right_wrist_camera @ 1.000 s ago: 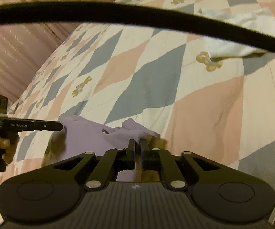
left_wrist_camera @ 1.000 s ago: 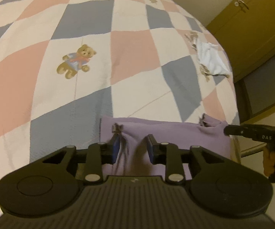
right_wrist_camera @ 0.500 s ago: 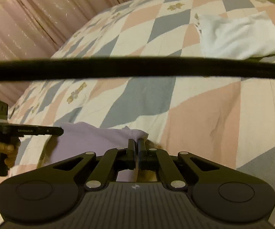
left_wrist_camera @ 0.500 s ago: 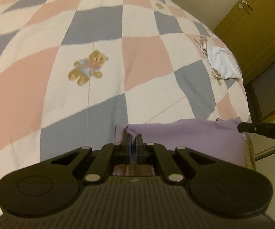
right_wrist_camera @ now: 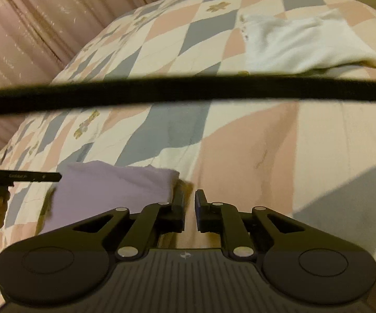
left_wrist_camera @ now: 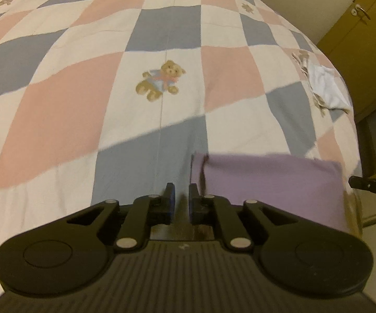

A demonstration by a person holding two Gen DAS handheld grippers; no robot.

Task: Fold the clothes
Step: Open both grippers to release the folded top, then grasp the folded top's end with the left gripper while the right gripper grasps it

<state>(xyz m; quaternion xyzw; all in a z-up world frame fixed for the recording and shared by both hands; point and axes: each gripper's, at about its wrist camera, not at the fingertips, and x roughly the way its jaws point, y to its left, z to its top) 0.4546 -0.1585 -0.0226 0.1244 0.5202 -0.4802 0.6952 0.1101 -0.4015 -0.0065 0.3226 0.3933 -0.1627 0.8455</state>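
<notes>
Purple garment [left_wrist_camera: 271,182]: folded into a flat rectangle, lying on the checked quilt [left_wrist_camera: 83,104] at the near edge of the bed. Left gripper [left_wrist_camera: 180,195]: fingers slightly spread, holding nothing, just beside the garment's left corner. Right gripper [right_wrist_camera: 190,203]: fingers slightly spread, empty, at its right corner. White cloth [right_wrist_camera: 300,41]: farther up the quilt, well apart.

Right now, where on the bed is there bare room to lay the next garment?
Bare quilt stretches beyond and left of the purple garment, around the teddy bear print. The far right edge is taken by the white garment. Near the purple garment both claws crowd in: left, right.
</notes>
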